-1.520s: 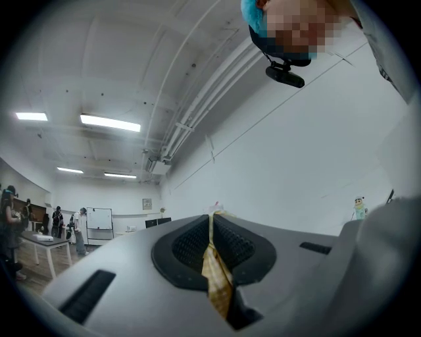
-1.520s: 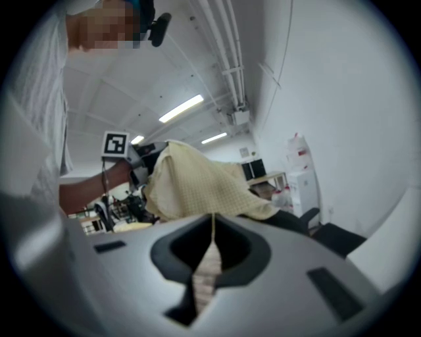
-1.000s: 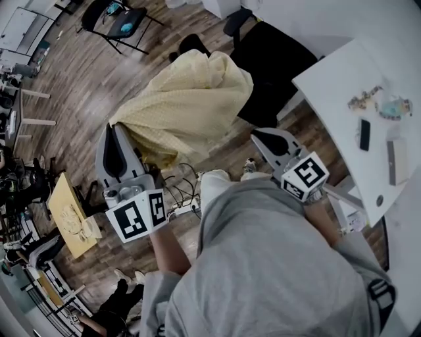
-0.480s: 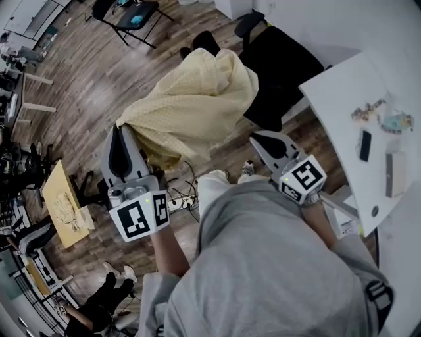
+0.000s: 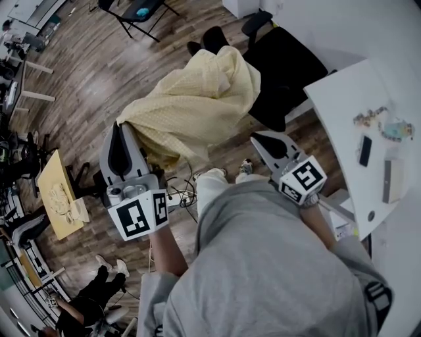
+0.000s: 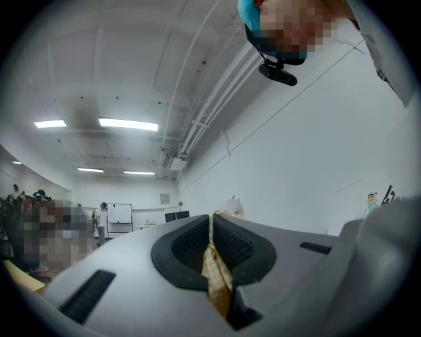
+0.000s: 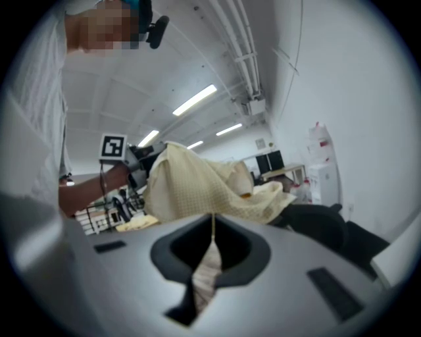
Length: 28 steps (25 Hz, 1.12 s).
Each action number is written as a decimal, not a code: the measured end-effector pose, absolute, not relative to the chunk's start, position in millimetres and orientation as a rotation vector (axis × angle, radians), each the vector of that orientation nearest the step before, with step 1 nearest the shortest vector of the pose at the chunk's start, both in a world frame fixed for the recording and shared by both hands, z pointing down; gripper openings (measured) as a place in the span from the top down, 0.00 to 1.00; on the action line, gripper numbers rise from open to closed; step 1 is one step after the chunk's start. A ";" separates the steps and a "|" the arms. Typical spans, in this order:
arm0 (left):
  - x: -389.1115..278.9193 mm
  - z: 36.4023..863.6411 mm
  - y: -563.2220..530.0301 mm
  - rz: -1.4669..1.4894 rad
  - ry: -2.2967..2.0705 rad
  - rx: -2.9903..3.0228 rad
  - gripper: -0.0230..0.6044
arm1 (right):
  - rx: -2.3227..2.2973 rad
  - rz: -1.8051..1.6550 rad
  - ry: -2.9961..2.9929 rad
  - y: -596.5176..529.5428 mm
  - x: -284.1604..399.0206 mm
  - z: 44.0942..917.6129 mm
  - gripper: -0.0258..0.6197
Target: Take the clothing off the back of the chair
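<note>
A pale yellow dotted garment (image 5: 191, 105) hangs bunched over the back of a black office chair (image 5: 286, 66). My left gripper (image 5: 122, 126) is at the garment's lower left corner. In the left gripper view a strip of the yellow cloth (image 6: 216, 280) is pinched between the shut jaws of the left gripper (image 6: 212, 218). My right gripper (image 5: 255, 137) sits at the garment's lower right, beside the chair. In the right gripper view it (image 7: 212, 222) is shut on a thin fold of the cloth (image 7: 207, 276), and the rest of the garment (image 7: 191, 184) spreads beyond it.
A white desk (image 5: 348, 92) with a phone (image 5: 364, 150) and small items stands at the right. Cables (image 5: 176, 191) lie on the wooden floor under the garment. A folding chair (image 5: 141, 10) stands far back, a yellow board (image 5: 56, 197) at left. A person (image 5: 85, 309) is at bottom left.
Both grippers have kept their hold on the garment. The left gripper has drifted a little sideways with its corner of cloth; the garment still hangs over the chair back.
</note>
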<state>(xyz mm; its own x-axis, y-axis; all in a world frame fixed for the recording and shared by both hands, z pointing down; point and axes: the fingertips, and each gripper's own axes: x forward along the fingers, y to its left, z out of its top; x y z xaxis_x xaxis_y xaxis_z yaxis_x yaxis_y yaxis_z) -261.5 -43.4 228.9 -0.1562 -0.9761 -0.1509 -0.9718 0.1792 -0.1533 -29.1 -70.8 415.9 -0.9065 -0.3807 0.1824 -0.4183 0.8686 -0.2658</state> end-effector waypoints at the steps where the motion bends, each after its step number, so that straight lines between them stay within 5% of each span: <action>1: -262.9 229.9 -42.5 -0.031 2.241 -1.883 0.88 | 0.616 0.453 -2.917 -70.0 -31.8 415.7 0.91; 28: -296.2 240.0 -30.8 -0.041 2.313 -1.834 0.88 | 0.543 0.429 -2.897 -67.2 -58.0 418.9 0.91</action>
